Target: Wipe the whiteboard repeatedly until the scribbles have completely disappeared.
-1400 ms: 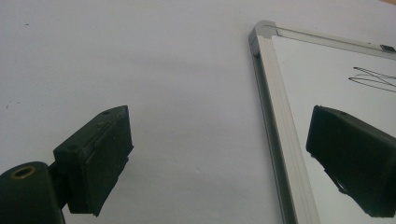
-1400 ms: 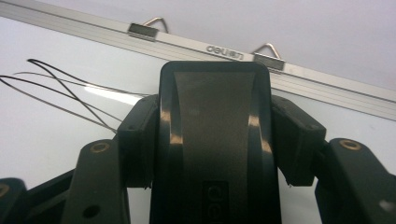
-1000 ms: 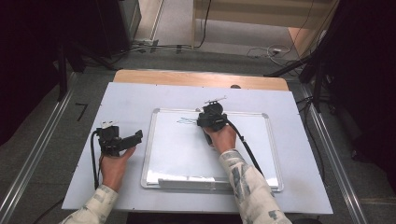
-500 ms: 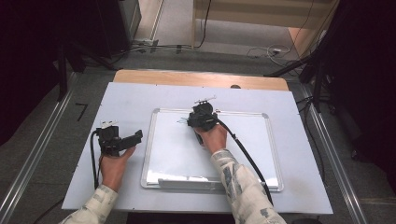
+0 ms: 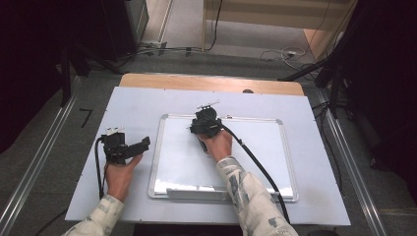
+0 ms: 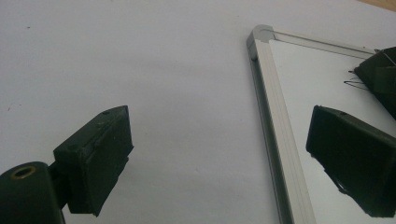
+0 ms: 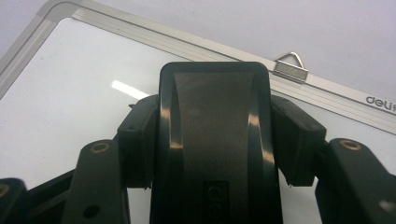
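Right hand-held gripper point(image 7: 215, 154) clamps black eraser point(image 7: 215, 116) over whiteboard point(image 7: 60, 93).

A pale grey table point(image 5: 137, 105) bears a framed whiteboard point(image 5: 275, 147) lying flat.

You can read one brand: "deli", grey letters on aluminium frame of whiteboard point(image 7: 84, 84), just right of triangular hanger clip point(image 7: 290, 66), cut by picture edge. Small round mark on black eraser point(image 7: 215, 154) below clip, not readable.
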The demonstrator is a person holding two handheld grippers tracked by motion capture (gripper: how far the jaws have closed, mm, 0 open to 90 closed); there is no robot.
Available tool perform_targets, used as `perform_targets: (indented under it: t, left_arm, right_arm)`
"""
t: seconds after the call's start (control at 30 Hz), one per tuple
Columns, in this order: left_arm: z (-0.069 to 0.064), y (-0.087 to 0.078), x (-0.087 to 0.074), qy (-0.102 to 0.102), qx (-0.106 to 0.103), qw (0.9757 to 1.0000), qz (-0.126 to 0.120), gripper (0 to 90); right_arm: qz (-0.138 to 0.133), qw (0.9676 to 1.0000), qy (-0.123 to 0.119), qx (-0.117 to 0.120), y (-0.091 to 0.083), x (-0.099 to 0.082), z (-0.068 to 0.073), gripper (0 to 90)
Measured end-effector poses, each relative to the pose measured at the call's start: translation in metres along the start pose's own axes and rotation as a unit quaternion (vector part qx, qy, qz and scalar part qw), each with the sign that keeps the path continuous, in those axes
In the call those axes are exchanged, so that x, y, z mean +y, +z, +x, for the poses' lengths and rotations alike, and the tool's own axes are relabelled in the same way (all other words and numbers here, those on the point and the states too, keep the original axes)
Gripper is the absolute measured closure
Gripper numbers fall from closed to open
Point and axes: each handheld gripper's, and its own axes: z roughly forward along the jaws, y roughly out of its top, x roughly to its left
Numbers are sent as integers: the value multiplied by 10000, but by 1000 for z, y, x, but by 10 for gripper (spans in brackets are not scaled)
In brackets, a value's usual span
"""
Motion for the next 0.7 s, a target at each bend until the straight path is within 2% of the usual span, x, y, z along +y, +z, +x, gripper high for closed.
perform_targets:
  t: [0.23, 0.3, 0.7]
  left_arm:
    - [3, 0, -1, -22, 19, 10000, 6, 74]
    - [4, -1, -1, -30, 13, 10000, 11, 74]
    - [4, -2, -1, -43, 32, 10000, -2, 74]
  right_arm:
    - [18, 10000, -20, 56, 0, 1, 1, 382]
    - [30, 10000, -33, 8, 0, 1, 0, 382]
    - [66, 9997, 163, -181, -8, -6, -31, 382]
